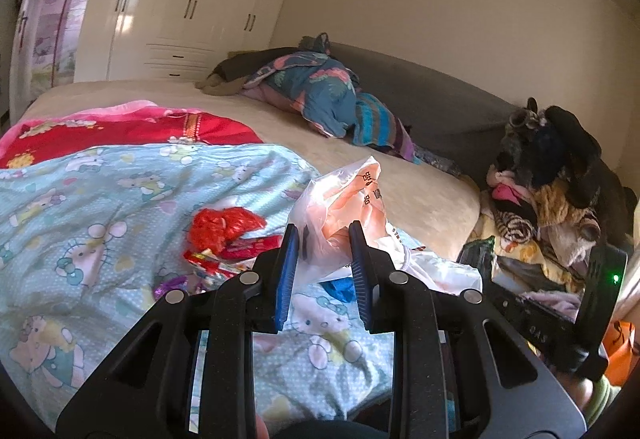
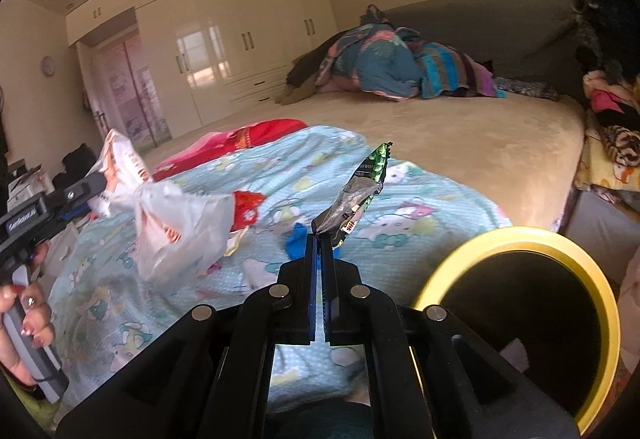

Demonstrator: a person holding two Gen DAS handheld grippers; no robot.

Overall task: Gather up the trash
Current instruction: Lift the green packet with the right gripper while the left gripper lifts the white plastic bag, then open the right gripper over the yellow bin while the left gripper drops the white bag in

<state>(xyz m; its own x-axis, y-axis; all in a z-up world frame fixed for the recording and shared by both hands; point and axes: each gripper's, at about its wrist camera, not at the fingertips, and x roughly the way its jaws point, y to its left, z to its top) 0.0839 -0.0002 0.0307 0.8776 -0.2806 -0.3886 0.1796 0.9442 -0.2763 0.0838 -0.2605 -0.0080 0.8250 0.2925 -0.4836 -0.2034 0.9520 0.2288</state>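
While the right gripper pinches shut on a green foil snack wrapper and the left gripper clamps a white plastic bag, both hang above the cartoon quilt. They seem light, limp and crinkly, so gathered folds hold best. A yellow-rimmed bin opens just beside the right gripper; red wrappers lie left.

Warm daylight fills my views; the wardrobe doors glare, edges bend darkly, and the plastic bag blurs.
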